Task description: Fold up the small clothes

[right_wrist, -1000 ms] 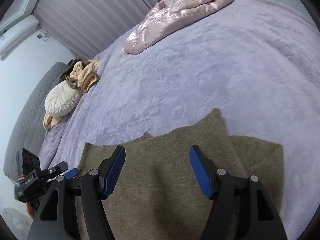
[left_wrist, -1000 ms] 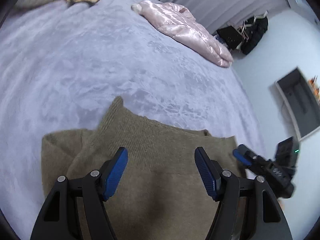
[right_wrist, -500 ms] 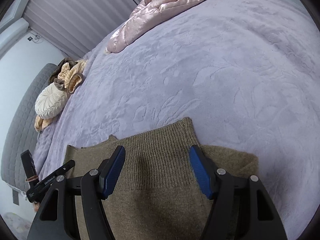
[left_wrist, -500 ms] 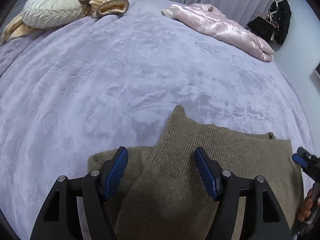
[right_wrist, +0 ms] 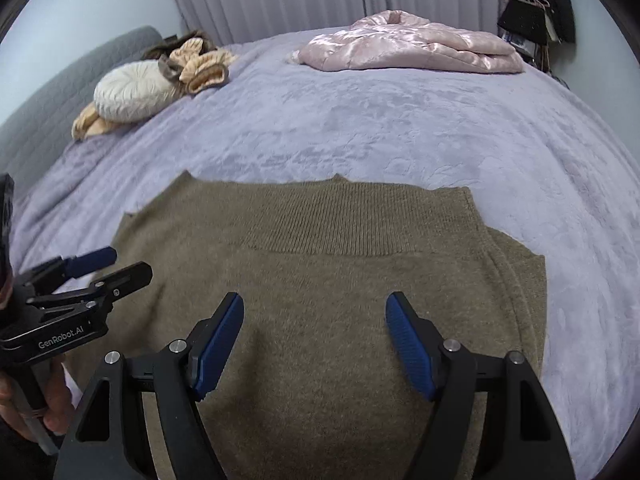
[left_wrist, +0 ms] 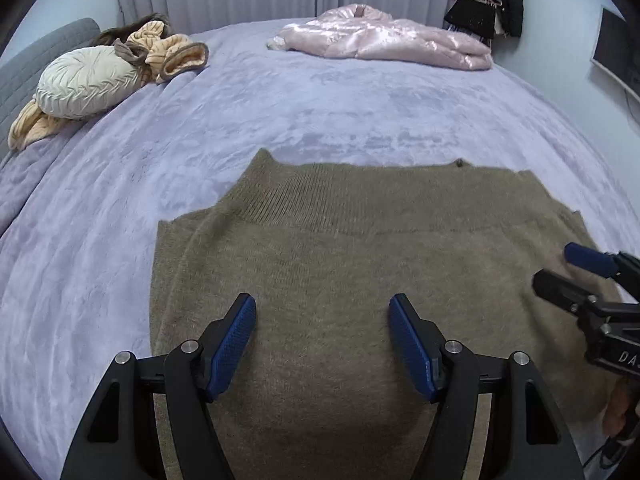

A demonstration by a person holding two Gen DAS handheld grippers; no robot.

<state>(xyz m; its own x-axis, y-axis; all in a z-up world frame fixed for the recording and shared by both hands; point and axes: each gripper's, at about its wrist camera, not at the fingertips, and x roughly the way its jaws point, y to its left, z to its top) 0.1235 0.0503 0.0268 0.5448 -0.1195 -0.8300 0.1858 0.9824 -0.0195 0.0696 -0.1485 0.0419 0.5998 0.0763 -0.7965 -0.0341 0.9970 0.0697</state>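
An olive-brown knit sweater lies folded flat on the lilac bedspread, its ribbed band toward the far side. It also shows in the right wrist view. My left gripper hovers open and empty over the sweater's near part. My right gripper is open and empty over the same sweater. In the left wrist view the right gripper enters from the right edge. In the right wrist view the left gripper enters from the left edge.
A pink satin jacket lies at the far side of the bed. A round cream cushion and a tan garment sit at the far left by a grey headboard. Dark clothes hang at the far right.
Both grippers have swung to face straight across the bed and drawn back toward the near edge. The sweater now lies squarer before them. Both stay open.
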